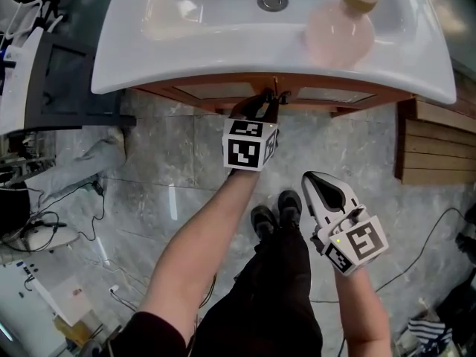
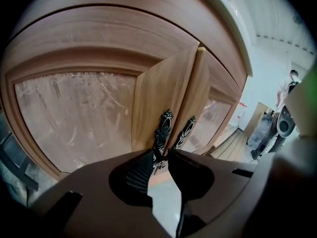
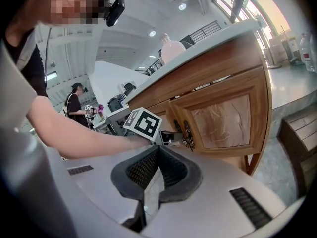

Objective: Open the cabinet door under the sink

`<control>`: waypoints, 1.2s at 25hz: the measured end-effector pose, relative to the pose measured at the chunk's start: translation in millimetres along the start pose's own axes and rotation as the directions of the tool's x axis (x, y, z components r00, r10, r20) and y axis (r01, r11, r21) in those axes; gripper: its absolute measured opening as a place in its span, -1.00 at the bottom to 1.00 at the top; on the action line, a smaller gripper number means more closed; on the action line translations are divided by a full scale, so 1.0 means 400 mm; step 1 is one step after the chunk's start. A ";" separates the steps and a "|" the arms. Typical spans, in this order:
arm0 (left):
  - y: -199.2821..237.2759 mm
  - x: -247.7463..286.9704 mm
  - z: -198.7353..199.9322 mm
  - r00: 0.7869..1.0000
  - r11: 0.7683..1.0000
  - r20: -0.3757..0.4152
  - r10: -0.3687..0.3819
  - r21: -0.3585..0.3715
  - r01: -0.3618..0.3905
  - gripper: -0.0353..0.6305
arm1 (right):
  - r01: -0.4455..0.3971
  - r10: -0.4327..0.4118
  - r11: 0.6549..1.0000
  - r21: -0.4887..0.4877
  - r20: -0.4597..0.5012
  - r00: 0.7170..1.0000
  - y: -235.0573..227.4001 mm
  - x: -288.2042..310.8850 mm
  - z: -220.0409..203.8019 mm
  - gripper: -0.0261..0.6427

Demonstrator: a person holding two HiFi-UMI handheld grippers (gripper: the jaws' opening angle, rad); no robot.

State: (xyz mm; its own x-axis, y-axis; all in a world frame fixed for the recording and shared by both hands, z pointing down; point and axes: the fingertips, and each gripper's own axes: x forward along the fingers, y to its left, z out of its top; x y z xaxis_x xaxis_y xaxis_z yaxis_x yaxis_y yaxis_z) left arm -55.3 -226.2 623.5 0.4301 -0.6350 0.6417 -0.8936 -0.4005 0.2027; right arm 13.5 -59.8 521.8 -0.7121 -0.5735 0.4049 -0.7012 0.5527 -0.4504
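Under a white sink (image 1: 149,47), the left gripper (image 1: 266,104) pinches the dark ornate handle (image 2: 163,132) of the left-hand cabinet door (image 2: 157,90) between narrow jaws. The right gripper (image 1: 311,179) hangs lower, well apart, with its jaws together and empty.

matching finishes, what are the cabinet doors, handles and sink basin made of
The cabinet doors look like brown wood with visible grain; their panels seem frosted glass or plastic. The left door handle and its twin are dark ornate scrollwork, likely cast metal. The sink basin is glossy white with bright highlights, probably ceramic.
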 end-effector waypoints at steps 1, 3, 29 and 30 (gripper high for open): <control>0.000 0.001 0.000 1.000 1.000 -0.002 0.004 0.005 -0.004 -0.59 | 0.000 0.000 1.000 0.000 -0.001 1.000 0.000 0.001 0.002 -0.89; -0.001 -0.001 0.001 1.000 1.000 -0.006 0.003 0.025 -0.003 -0.60 | 0.001 -0.001 1.000 0.002 -0.001 1.000 0.002 0.005 0.005 -0.89; -0.004 -0.011 -0.051 0.998 0.992 0.025 -0.053 0.112 0.049 -0.73 | -0.033 0.032 0.998 -0.044 -0.022 0.999 -0.082 0.122 0.060 -0.88; -0.009 -0.011 -0.052 0.998 0.992 0.025 -0.060 0.115 0.057 -0.68 | -0.037 0.035 0.998 -0.044 -0.028 0.999 -0.082 0.124 0.055 -0.88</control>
State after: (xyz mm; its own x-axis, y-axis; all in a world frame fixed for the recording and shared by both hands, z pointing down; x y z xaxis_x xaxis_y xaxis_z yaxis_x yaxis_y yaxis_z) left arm -56.8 -208.2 635.4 0.4859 -0.6259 0.6100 -0.8471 -0.5092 0.1523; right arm 1.9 -119.6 539.0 -0.7372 -0.5363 0.4111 -0.6755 0.5996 -0.4291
